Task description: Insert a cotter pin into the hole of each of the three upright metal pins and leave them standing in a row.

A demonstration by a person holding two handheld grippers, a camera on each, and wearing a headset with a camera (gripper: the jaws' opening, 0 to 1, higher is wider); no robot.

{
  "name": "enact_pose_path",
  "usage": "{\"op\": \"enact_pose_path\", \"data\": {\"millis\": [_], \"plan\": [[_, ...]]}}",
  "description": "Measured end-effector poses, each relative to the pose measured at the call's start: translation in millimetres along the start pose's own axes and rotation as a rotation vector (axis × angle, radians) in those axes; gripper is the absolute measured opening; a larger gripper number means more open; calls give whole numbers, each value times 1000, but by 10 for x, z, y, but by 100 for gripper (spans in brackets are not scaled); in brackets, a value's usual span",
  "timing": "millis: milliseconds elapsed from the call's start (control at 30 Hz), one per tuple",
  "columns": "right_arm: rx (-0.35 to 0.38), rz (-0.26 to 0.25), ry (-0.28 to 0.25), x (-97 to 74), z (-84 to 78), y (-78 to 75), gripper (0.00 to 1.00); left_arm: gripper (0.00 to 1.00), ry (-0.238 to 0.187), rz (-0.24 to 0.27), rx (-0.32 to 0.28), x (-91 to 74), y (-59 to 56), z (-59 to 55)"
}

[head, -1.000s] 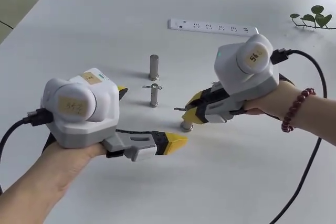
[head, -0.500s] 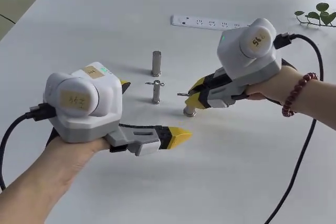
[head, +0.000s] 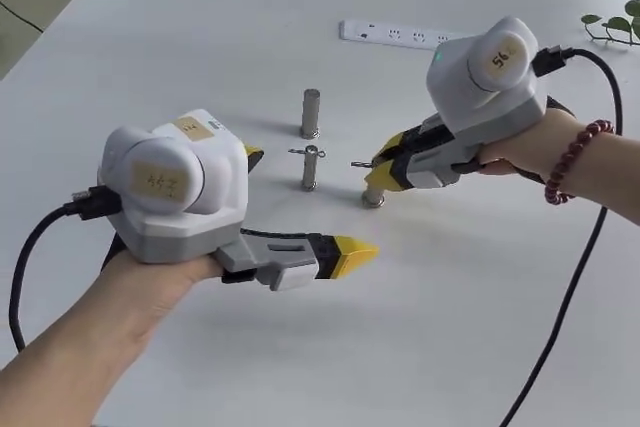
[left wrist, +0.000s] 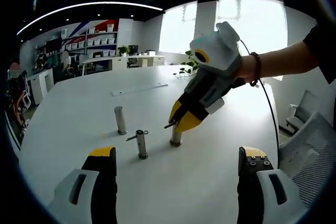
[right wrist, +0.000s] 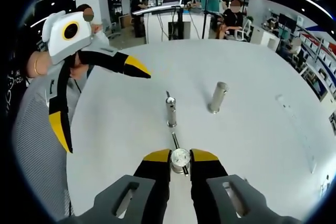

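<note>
the right claw [head: 379, 167] grips a cotter pin [head: 360, 164] at the top of the near metal pin [head: 372, 198] on the counter [head: 200, 37], while the left claw [left wrist: 177, 154] hangs open.

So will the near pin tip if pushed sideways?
Probably: the near pin is tall and slim on a small base. It looks like metal, so fairly heavy for its size, yet its round body would likely roll if toppled.

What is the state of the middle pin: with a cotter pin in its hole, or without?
With one: a cotter pin crosses the middle pin near its top, in both head and left gripper views.
</note>
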State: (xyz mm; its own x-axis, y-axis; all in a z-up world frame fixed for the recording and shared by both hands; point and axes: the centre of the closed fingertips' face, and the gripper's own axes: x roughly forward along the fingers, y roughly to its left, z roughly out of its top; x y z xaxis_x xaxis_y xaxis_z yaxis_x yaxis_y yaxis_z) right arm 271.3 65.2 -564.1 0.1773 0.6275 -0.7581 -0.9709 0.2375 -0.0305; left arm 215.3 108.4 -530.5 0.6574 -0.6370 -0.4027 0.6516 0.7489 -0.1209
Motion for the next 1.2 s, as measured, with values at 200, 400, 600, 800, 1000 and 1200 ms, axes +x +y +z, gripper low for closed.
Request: {"op": "enact_pose_path", "data": {"millis": [200, 400, 600, 800, 1000, 1200], "plan": [[-9, 2, 3, 29, 6, -57, 8, 97, -2, 1, -3, -2, 9, 6], [-23, 9, -1, 24, 17, -75, 8, 97, 2, 1, -5, 0, 13, -3], [-38, 23, 2, 16, 23, -59, 8, 97, 7, -2, -2, 6, 9, -10], [-50, 27, 10, 10, 27, -42, 9, 97, 17, -7, 4, 15, -1, -29], [-34, 21, 10, 33, 11, -99, 12, 97, 26, -12, 1, 17, -6, -53], [0, 23, -30, 5, 108, -138, 19, 98, 37, -15, 3, 16, -19, -72]]}}
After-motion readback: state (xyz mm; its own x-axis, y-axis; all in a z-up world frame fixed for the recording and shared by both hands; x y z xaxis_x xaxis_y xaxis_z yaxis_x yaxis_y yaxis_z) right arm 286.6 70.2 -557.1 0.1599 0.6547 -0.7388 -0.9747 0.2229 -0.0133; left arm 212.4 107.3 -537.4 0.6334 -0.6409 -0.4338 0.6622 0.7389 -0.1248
